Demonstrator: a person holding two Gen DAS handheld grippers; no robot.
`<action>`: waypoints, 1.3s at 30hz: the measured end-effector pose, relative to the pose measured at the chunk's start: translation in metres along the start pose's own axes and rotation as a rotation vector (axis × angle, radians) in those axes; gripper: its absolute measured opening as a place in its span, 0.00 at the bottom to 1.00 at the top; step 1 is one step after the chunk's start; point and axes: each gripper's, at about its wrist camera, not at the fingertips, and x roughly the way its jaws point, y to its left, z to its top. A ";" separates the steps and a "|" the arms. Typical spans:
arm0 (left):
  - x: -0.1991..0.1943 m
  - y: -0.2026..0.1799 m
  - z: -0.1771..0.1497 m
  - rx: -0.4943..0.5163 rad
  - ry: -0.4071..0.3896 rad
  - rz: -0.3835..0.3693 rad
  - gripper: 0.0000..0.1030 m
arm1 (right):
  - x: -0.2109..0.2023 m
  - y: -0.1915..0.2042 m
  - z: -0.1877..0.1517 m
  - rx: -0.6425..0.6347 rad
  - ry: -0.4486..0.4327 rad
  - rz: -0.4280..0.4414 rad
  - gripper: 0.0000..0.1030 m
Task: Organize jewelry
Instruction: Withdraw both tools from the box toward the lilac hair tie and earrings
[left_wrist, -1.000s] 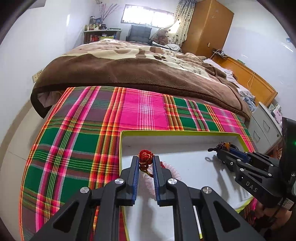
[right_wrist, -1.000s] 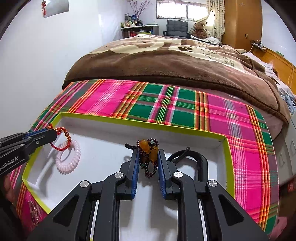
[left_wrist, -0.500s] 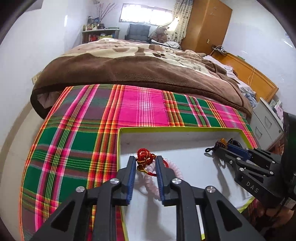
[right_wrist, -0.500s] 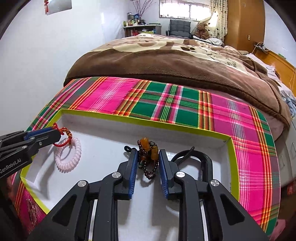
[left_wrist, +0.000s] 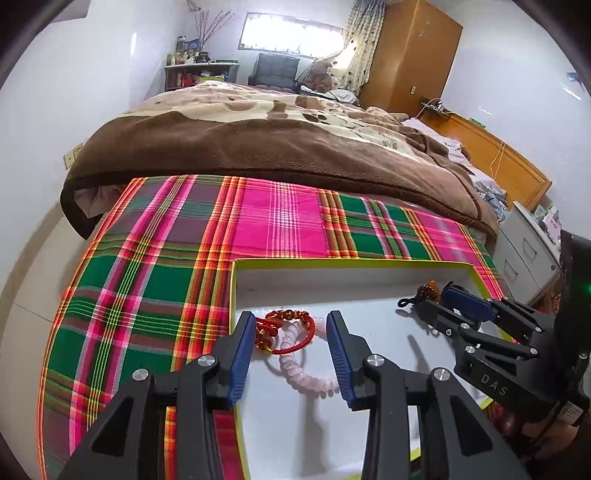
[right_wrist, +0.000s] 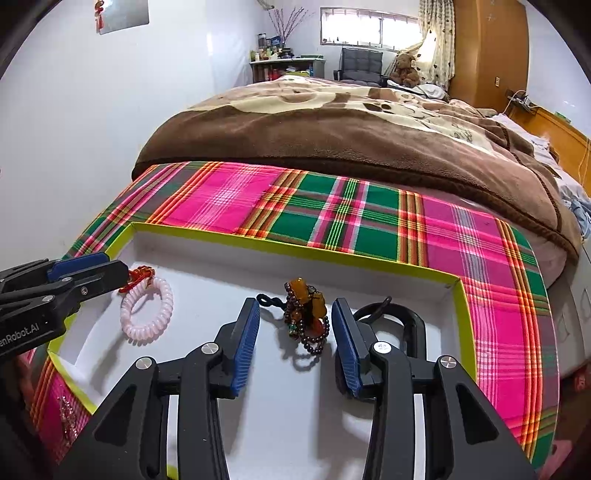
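A white tray with a yellow-green rim (left_wrist: 332, 261) (right_wrist: 295, 249) lies on plaid cloth. My left gripper (left_wrist: 291, 332) is open over its left end; a red cord bracelet (left_wrist: 291, 320) and a pink coil bracelet (left_wrist: 306, 373) lie between its fingers. They also show in the right wrist view, the coil (right_wrist: 147, 312) beside the left gripper (right_wrist: 122, 271). My right gripper (right_wrist: 295, 319) is open around a dark bead bracelet with amber stones (right_wrist: 308, 314), which rests on the tray. The left wrist view shows that bracelet (left_wrist: 428, 291) at the right gripper (left_wrist: 432, 301).
A black clip-like object (right_wrist: 402, 321) lies in the tray's right end. The plaid cloth (left_wrist: 147, 280) covers the foot of a bed with a brown blanket (left_wrist: 258, 140). A grey cabinet (left_wrist: 528, 251) stands to the right.
Both grippers have opened. The red cord bracelet and the bead bracelet, held a second ago, now lie loose on the tray between the fingers.
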 end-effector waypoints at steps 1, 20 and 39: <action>-0.003 0.000 -0.001 0.003 -0.005 0.001 0.38 | -0.001 0.000 0.000 0.002 -0.001 0.002 0.41; -0.089 -0.006 -0.046 -0.024 -0.087 -0.023 0.38 | -0.071 0.013 -0.038 0.014 -0.093 0.042 0.46; -0.148 0.013 -0.131 -0.023 -0.087 0.037 0.38 | -0.113 0.064 -0.110 -0.029 -0.098 0.182 0.46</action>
